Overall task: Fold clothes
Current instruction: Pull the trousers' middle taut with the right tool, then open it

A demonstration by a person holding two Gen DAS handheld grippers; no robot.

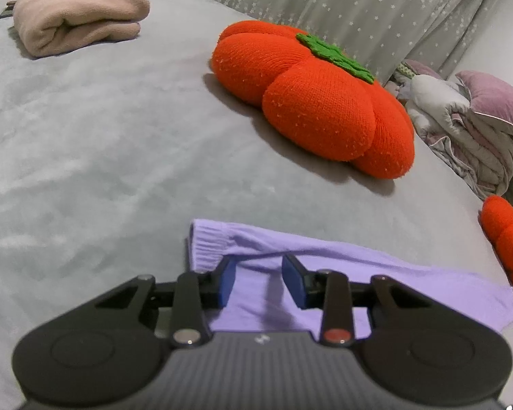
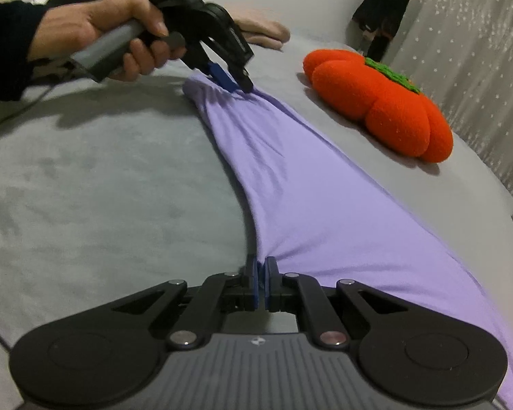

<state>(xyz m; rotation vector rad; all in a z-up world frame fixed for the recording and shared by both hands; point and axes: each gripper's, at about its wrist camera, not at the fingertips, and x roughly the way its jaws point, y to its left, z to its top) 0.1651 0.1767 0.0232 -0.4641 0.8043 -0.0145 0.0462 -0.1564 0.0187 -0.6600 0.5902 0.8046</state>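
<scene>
Right wrist: right gripper (image 2: 260, 283) pinches lilac garment (image 2: 307, 205) edge, bedspread (image 2: 102, 188) beside.

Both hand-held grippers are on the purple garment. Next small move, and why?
Probably close the left hand-held gripper fully before lifting. Its blue pads still stand apart over the purple garment near the ribbed end, while the right hand-held gripper is already pinched shut on the fabric edge. Lifting now would likely raise one end only.

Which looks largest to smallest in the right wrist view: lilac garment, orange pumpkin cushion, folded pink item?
1. lilac garment, though nearness to the camera inflates it.
2. orange pumpkin cushion.
3. folded pink item, partly hidden behind the left gripper, so its full extent is unsure.
</scene>
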